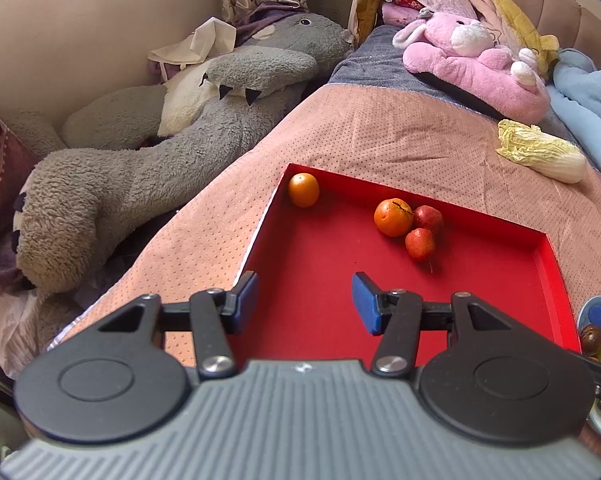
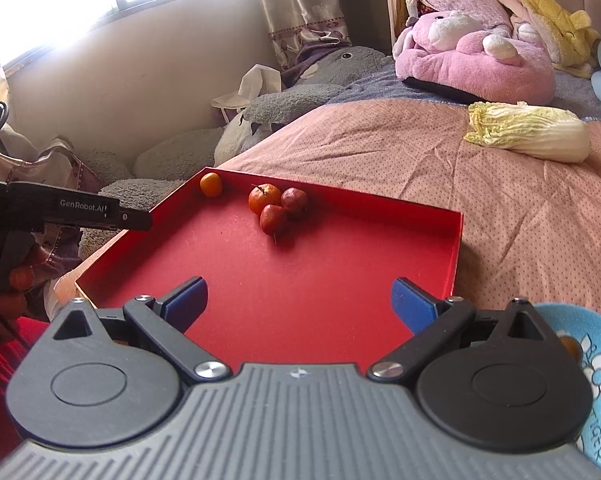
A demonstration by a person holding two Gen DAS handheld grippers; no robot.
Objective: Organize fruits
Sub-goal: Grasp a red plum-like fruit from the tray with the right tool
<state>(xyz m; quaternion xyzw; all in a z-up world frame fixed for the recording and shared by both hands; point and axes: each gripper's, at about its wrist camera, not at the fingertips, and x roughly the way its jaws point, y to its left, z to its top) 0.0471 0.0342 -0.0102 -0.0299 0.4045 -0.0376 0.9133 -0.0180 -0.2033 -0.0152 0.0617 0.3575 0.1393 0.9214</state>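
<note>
A shallow red tray [image 1: 500,292] [image 2: 340,280] lies on a pink dotted bedspread. In its far corner sits a small orange [image 1: 303,189] [image 2: 211,184]. Farther right a larger orange [image 1: 393,217] [image 2: 263,198] touches two small red fruits [image 1: 419,243] [image 2: 273,219]. My left gripper [image 1: 304,303] hovers open over the tray's near left part with nothing between its blue pads. My right gripper [image 2: 299,301] stands open over the tray's near edge, also empty. A blue bowl [image 1: 598,312] [image 2: 592,356] holding more fruit sits at the tray's near right corner.
A napa cabbage [image 1: 542,156] [image 2: 528,132] lies on the bedspread beyond the tray to the right. A pink plush toy [image 1: 476,60] [image 2: 472,60] and a large grey plush [image 1: 140,168] lie at the back and left. The left gripper's body [image 2: 80,210] and a hand show at the right wrist view's left edge.
</note>
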